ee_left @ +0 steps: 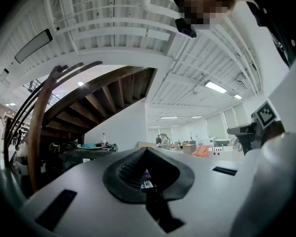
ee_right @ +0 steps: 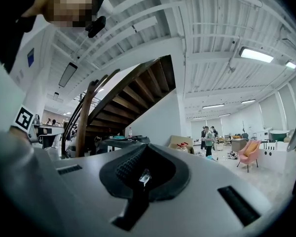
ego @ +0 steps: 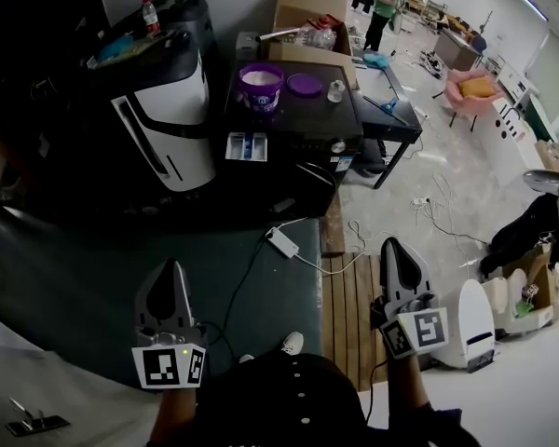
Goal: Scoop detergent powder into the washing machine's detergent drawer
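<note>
**Lower left:** one left gripper [ego: 170, 282]. Its jaws are together on nothing, and you hold it level, well apart from the machines; no reach looks begun.

**Upper left:** one white-fronted machine [ego: 172, 124], with one red-capped bottle [ego: 149, 14] on top.

**Upper centre:** one black washing machine [ego: 303, 128].
- One detergent drawer [ego: 246, 146] stands pulled out at its front, apparently ready for powder.
- One purple tub [ego: 261, 84] of white powder sits on top, uncovered for scooping.
- One purple lid [ego: 305, 84] is laid just beside the tub.
- One small clear cup [ego: 335, 90] is near the lid, possibly your scoop.

**Lower right:** one right gripper [ego: 398, 257], jaws closed and empty, level.
</note>
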